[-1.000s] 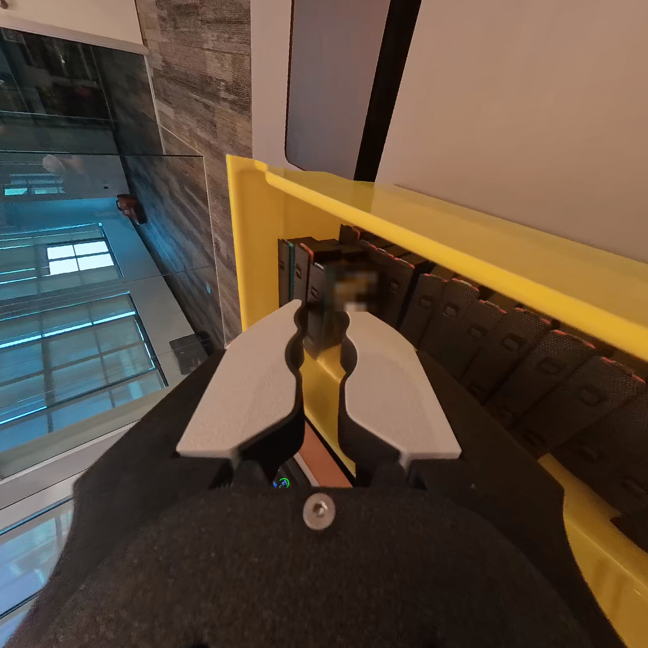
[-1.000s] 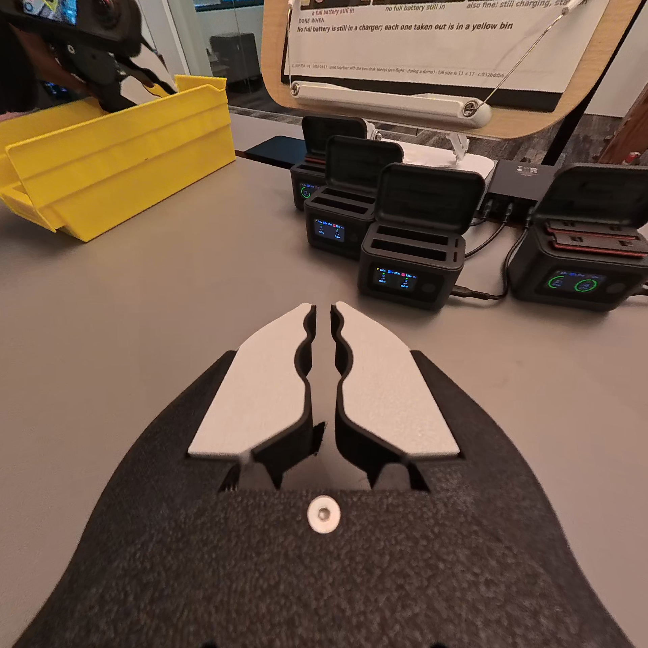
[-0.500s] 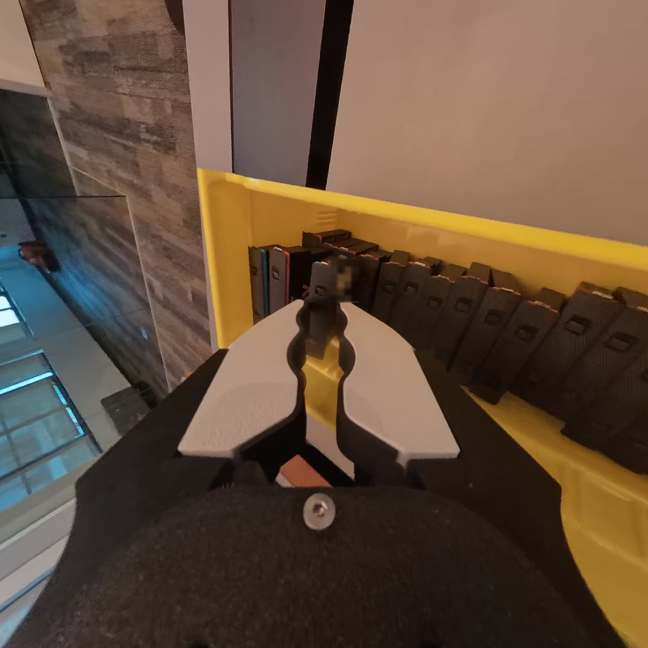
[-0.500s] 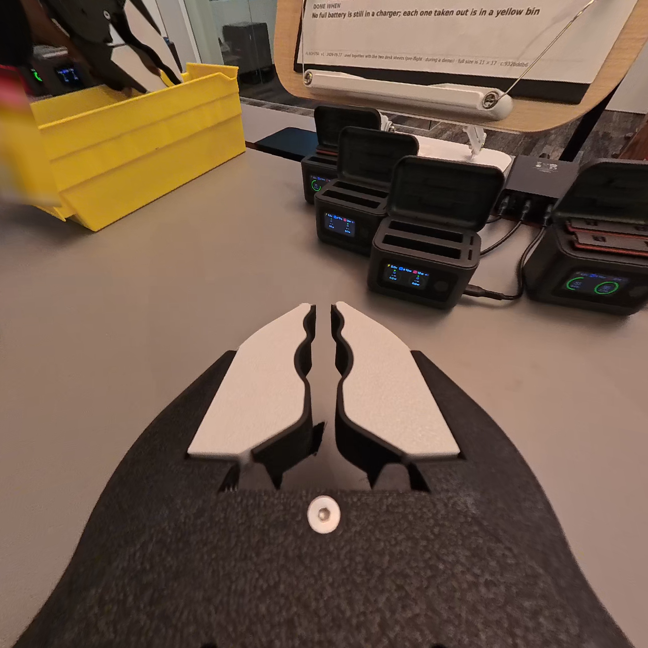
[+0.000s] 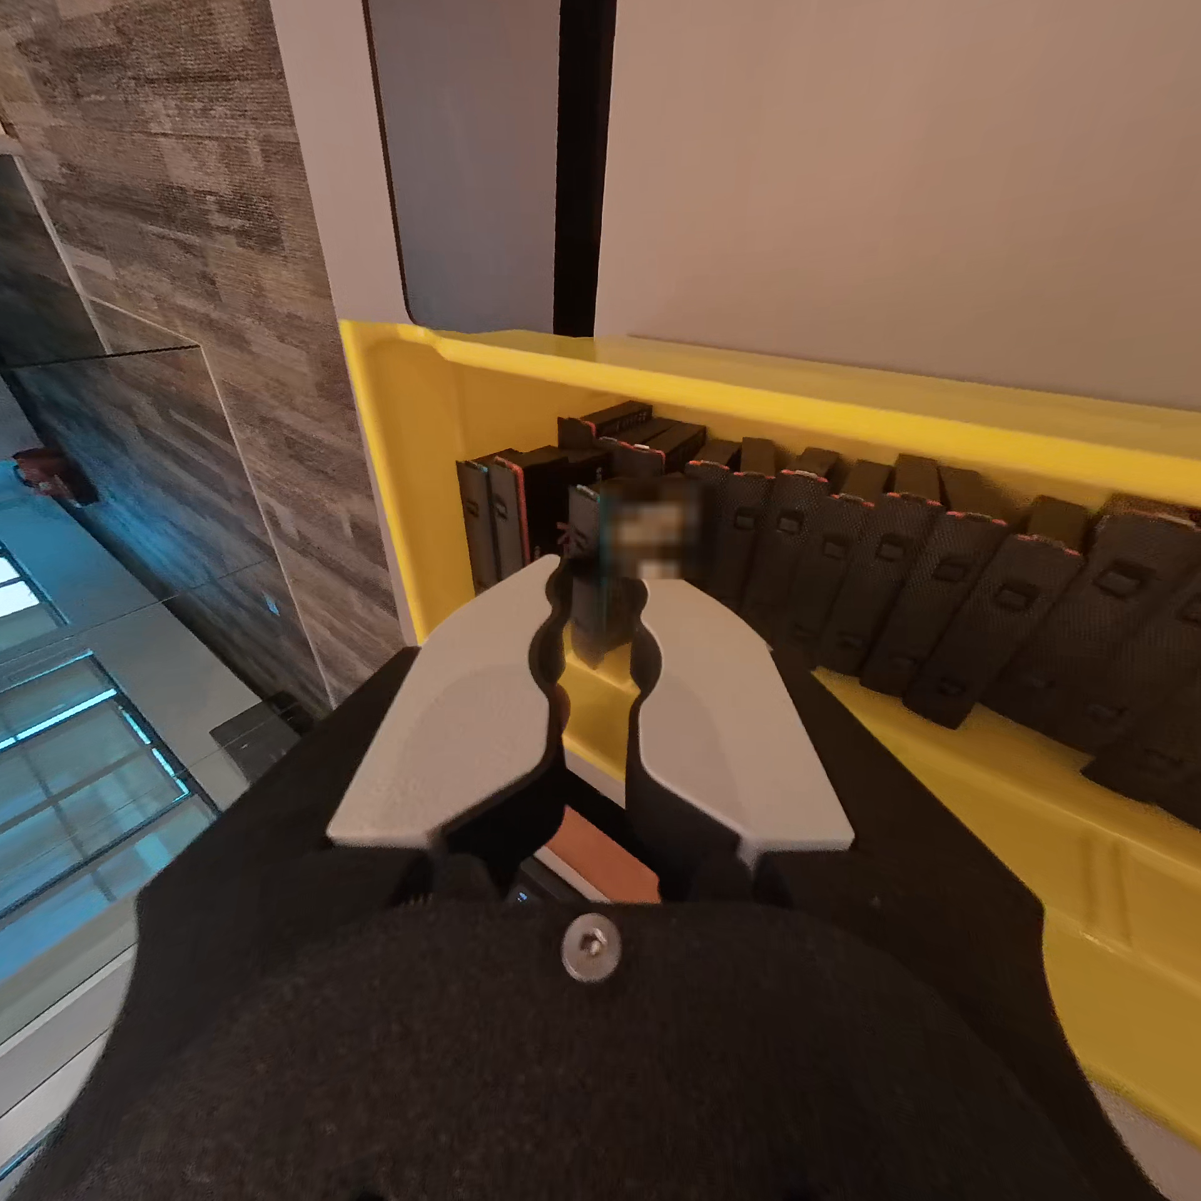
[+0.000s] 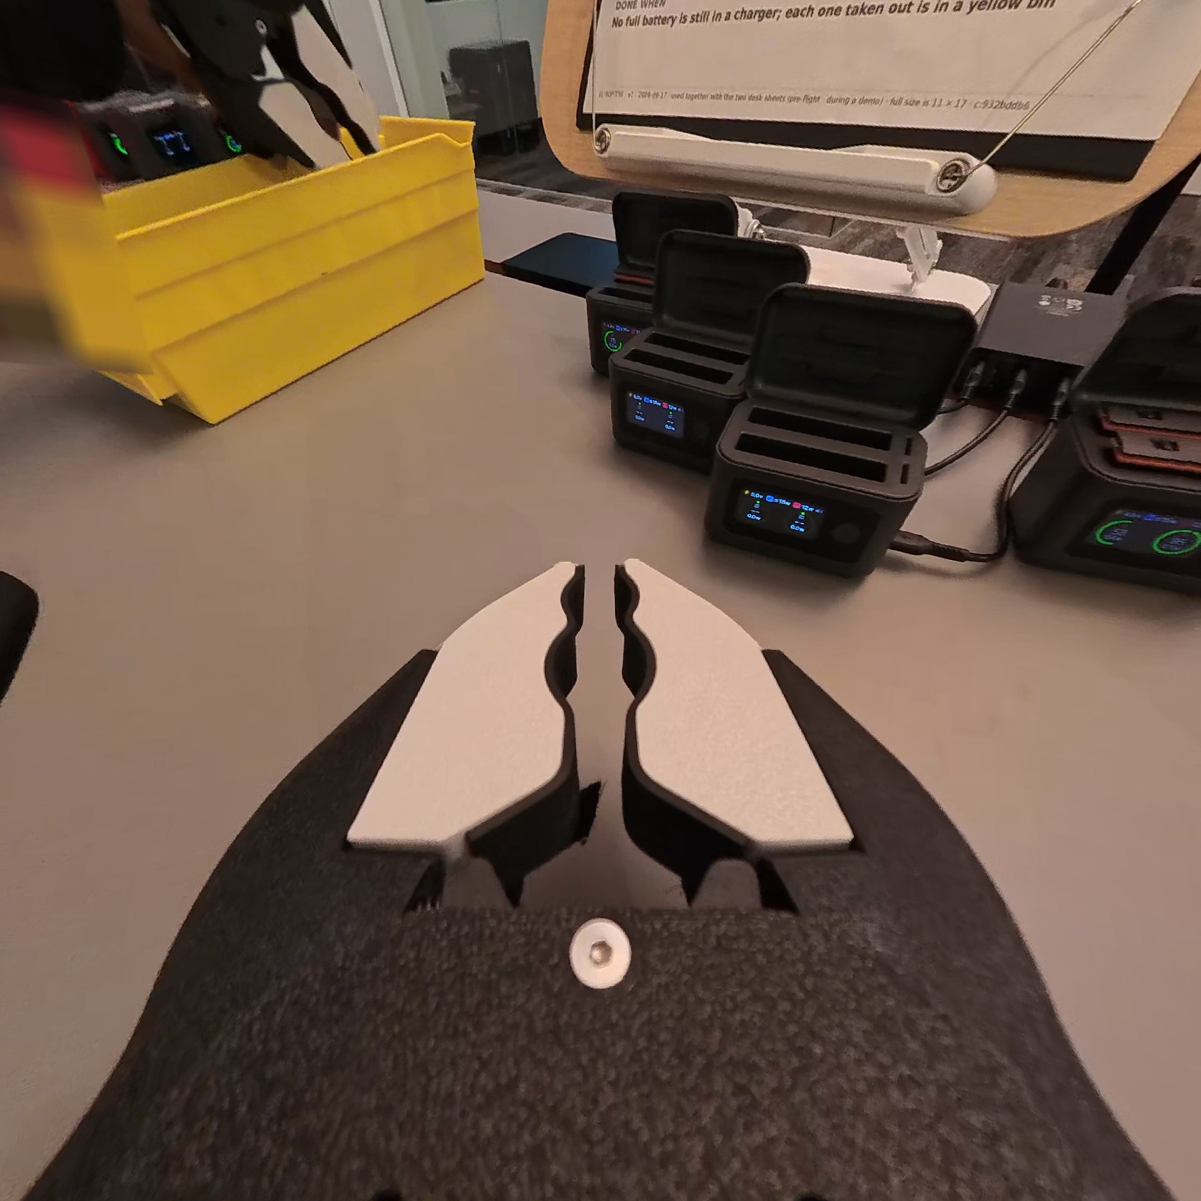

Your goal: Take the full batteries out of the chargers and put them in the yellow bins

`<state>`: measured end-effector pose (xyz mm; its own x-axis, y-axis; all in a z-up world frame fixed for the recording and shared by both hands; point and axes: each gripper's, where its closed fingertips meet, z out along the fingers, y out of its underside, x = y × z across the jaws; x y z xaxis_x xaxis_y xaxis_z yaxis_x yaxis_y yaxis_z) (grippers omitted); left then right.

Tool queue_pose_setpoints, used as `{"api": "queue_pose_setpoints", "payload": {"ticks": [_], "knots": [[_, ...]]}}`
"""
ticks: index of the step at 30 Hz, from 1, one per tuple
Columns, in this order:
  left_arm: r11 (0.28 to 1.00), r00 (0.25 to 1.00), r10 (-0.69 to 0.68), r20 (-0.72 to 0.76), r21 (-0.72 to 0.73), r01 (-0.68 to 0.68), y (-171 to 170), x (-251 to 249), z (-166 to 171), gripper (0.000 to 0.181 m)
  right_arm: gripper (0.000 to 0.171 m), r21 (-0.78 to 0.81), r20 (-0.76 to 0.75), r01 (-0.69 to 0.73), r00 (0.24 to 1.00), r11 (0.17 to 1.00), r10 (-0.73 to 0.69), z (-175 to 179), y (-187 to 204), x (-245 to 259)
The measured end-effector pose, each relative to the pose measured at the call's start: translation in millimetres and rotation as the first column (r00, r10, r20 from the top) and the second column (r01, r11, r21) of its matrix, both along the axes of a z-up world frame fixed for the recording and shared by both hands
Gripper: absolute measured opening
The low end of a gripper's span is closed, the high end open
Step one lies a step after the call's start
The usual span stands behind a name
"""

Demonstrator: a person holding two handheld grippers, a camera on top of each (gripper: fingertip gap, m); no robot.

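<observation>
My left gripper (image 5: 601, 578) is shut on a black battery (image 5: 594, 627) and holds it on edge over the left end of the yellow bin (image 5: 780, 383). A row of black batteries (image 5: 910, 585) stands inside the bin. My right gripper (image 6: 599, 568) is shut and empty, low over the grey table. In the right wrist view, the yellow bin (image 6: 292, 273) is at the far left with the left gripper (image 6: 286, 97) reaching into it. Open chargers (image 6: 812, 481) stand at the far right. The rightmost charger (image 6: 1131, 520) holds orange-edged batteries (image 6: 1150, 448).
A board on a stand (image 6: 845, 97) rises behind the chargers. A black power hub (image 6: 1053, 325) with cables sits at the back right. Another lit charger (image 6: 162, 140) is behind the bin. A dark object (image 6: 13, 617) lies at the table's left edge. Tip to tip, the grippers are about 45 cm apart.
My left gripper has swung over the bin with the battery still in it, showing more of the battery row. My right gripper has turned slightly left and stayed shut.
</observation>
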<state>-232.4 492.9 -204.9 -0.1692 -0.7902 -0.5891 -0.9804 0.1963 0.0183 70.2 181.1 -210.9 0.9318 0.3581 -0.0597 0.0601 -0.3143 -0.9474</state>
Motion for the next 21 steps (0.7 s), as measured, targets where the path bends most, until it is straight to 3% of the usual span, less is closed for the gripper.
{"api": "queue_pose_setpoints", "payload": {"ticks": [15,21], "knots": [[0.995,0.999,-0.032,0.02,0.099,0.03,-4,-10,18,0.006,0.008,0.025,0.016,-0.03,0.999,0.999,0.03,3,-2,-6],[0.985,0.982,-0.076,0.172,0.169,0.046,-21,6,63,0.005,0.01,0.053,0.027,-0.061,0.998,0.997,0.059,8,-3,-11]]}}
